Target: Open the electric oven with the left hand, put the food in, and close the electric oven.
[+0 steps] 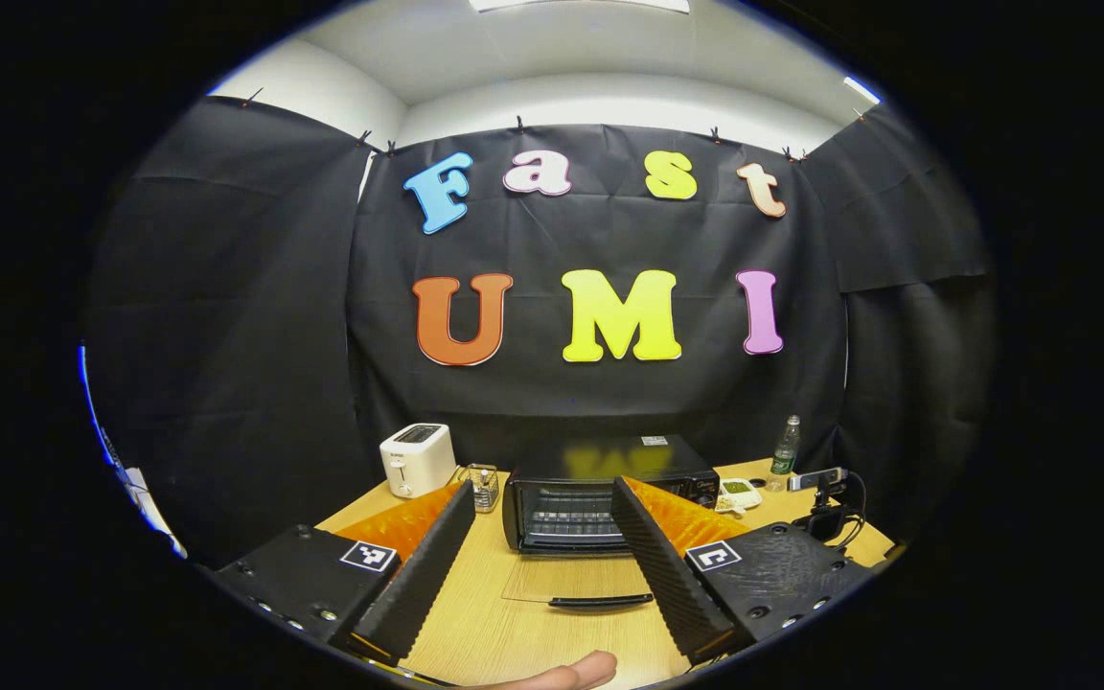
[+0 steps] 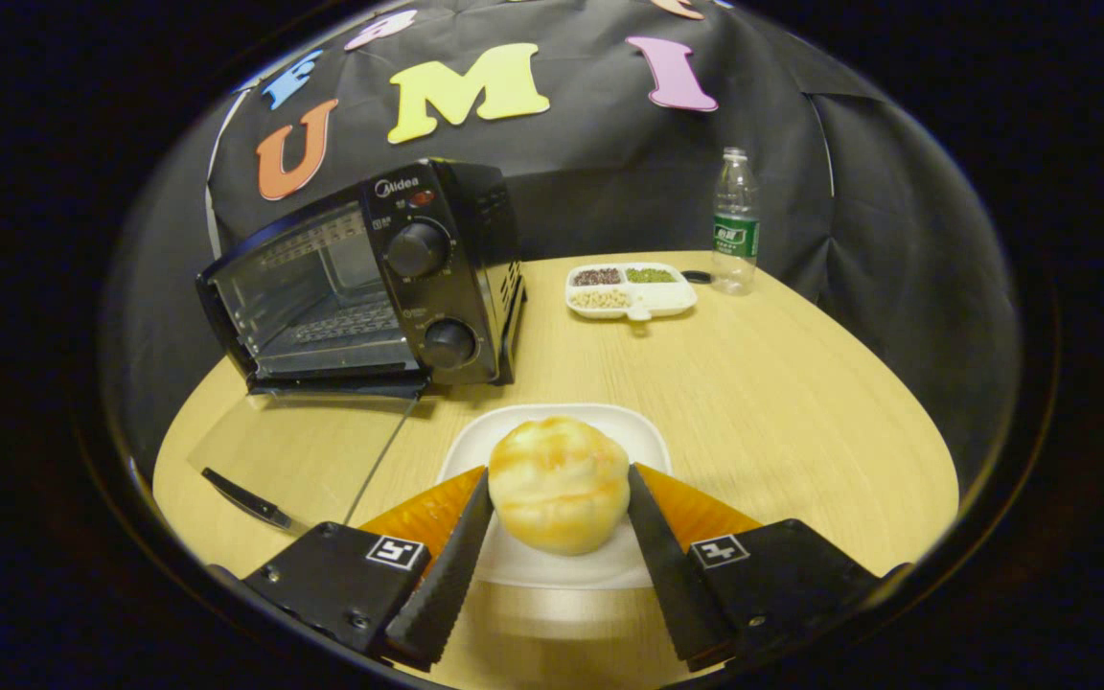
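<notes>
Oven (image 2: 360,278) door (image 2: 303,450) already down – left gripper (image 1: 538,565) spread, holding nothing; right gripper (image 2: 557,565) pinching bun (image 2: 559,482) over near plate (image 2: 609,426) – loading and closing left

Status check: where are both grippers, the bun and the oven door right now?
Left gripper open, empty, facing the oven. Oven door down flat on the table. Right gripper shut on the bun, over the white plate. Path to cavity looks clear.

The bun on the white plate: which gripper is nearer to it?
Right. The right gripper has its fingers on either side of the bun; the left gripper faces the open oven.
</notes>
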A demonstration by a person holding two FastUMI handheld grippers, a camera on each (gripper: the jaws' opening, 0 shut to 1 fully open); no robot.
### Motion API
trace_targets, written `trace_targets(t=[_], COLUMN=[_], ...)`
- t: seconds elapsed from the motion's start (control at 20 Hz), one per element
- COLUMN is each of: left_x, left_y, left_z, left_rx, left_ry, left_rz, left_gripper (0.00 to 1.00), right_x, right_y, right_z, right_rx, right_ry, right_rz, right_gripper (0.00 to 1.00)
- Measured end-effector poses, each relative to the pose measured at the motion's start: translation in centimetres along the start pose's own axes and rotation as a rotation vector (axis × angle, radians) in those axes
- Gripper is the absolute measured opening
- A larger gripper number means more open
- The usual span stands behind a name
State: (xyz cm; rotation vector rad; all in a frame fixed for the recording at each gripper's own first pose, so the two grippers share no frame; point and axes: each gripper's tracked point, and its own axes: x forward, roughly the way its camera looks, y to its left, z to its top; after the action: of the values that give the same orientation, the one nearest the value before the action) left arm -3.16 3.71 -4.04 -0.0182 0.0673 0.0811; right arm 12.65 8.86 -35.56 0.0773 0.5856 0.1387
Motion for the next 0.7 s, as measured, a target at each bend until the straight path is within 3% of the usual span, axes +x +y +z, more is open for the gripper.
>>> trace_targets(t=[0.15,0.25,0.3,0.6,0.65,0.7], left_x=[0.0,-0.1,-0.3,-0.7,-0.9,-1.1], left_y=[0.5,0.7,0.8,2.7,3.1,3.3], left_z=[0.2,-0.1,0.0,0.0,0.1,0.2], left_rx=[-0.001,0.005,0.009,0.016,0.016,0.014], left_ry=[-0.008,0.000,-0.002,-0.010,-0.012,-0.016], left_rz=[0.003,0.006,0.008,0.042,0.051,0.057], left_gripper=[0.94,0.94,0.94,0.94,0.94,0.94], right_x=[-1.8,-3.1,-3.6,-5.7,-5.7,-5.4], right_y=[1.1,2.5,3.4,11.4,12.6,13.7], right_z=[1.2,2.5,3.0,7.1,7.6,7.9], right_rx=[0.058,0.120,0.153,0.336,0.372,0.417], right_ry=[-0.039,-0.076,-0.090,-0.217,-0.229,-0.234], right_rz=[0.026,0.067,0.094,0.356,0.386,0.406], right_gripper=[0.86,0.82,0.86,0.82,0.86,0.82])
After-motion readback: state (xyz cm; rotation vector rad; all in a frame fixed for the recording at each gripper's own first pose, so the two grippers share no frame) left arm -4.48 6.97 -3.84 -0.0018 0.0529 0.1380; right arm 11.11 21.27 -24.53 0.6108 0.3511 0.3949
